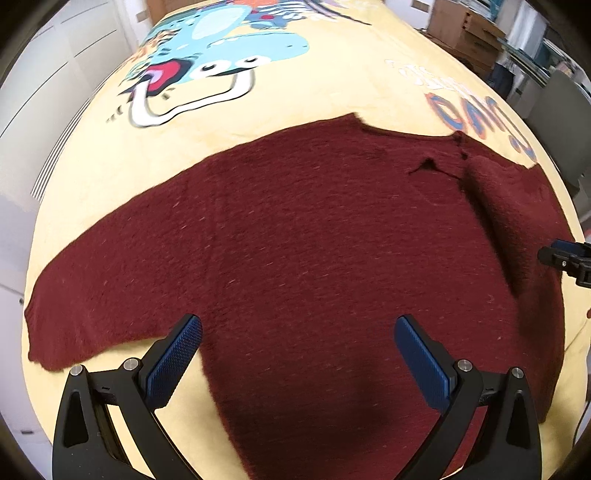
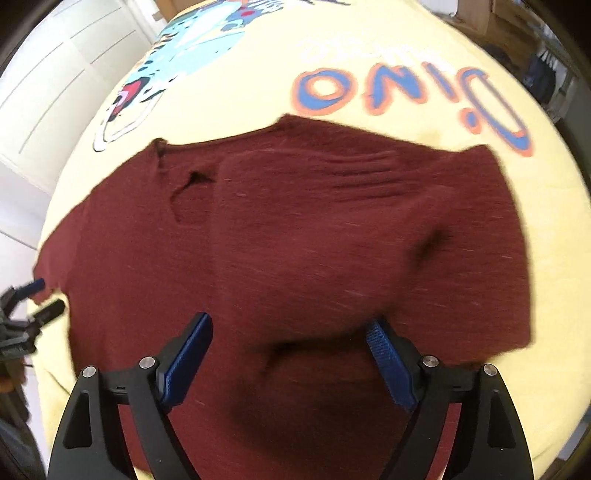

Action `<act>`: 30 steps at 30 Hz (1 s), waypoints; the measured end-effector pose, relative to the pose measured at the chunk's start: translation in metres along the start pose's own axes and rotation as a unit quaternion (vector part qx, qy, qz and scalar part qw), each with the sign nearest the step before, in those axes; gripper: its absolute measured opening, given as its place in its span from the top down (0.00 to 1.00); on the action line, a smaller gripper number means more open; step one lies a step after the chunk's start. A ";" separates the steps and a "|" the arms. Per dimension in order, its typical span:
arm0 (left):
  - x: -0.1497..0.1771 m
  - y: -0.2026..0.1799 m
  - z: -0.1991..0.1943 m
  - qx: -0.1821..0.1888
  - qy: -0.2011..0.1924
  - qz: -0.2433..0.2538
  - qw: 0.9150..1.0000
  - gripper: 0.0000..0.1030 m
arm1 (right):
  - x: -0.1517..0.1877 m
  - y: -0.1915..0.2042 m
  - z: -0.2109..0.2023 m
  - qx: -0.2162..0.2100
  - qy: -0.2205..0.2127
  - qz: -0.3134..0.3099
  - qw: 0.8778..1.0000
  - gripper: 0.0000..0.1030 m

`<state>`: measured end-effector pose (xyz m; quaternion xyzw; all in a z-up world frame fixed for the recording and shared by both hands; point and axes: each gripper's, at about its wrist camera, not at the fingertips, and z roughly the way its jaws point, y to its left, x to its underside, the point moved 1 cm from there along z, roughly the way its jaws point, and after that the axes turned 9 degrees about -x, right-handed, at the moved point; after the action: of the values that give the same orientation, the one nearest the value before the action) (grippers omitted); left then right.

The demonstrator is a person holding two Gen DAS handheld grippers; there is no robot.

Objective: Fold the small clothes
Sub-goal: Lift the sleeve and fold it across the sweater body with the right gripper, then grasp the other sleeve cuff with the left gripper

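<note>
A dark red knit sweater (image 1: 295, 229) lies flat on a yellow blanket (image 1: 332, 85) printed with a blue dinosaur. One sleeve (image 1: 92, 295) stretches out to the left; the other side is folded in over the body (image 1: 506, 210). My left gripper (image 1: 298, 325) hangs open over the lower body of the sweater, nothing between its blue pads (image 1: 173, 362). My right gripper (image 2: 290, 321) is open too, just above a rumpled fold of the sweater (image 2: 295, 229), its pads (image 2: 391, 365) apart from the cloth. Each gripper shows at the edge of the other's view: right gripper (image 1: 565, 258), left gripper (image 2: 33, 299).
The blanket carries blue and orange lettering (image 2: 406, 88) beyond the sweater. White cupboard doors (image 1: 55, 74) stand to the left. Cardboard boxes (image 1: 465, 29) and shelves are at the back right. The blanket's edge drops off close on both sides.
</note>
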<state>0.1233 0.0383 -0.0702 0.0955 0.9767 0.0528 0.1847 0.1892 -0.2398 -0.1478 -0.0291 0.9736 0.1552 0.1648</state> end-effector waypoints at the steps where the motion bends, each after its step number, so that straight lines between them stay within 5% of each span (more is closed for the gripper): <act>1: -0.002 -0.007 -0.001 0.012 0.000 0.009 1.000 0.01 | 0.004 -0.005 -0.003 0.006 -0.003 0.002 1.000 0.17; 5: -0.017 -0.047 -0.011 0.064 -0.013 0.056 0.996 0.01 | 0.024 -0.036 -0.013 0.005 -0.010 0.032 0.999 0.17; 14: -0.059 -0.157 -0.027 0.093 -0.052 0.168 0.980 0.01 | 0.046 -0.073 -0.032 0.057 -0.021 0.075 0.995 0.17; 23: -0.071 -0.242 -0.004 0.083 -0.042 0.268 0.959 0.01 | 0.060 -0.098 -0.040 0.071 -0.017 0.094 0.993 0.17; 30: -0.075 -0.283 0.038 0.061 0.010 0.308 0.949 0.02 | 0.074 -0.117 -0.040 0.067 -0.013 0.114 0.991 0.16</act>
<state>0.1587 -0.2508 -0.1183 0.4025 0.9029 0.0484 0.1429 0.1199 -0.3638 -0.1705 0.0953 0.9765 0.1078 0.1604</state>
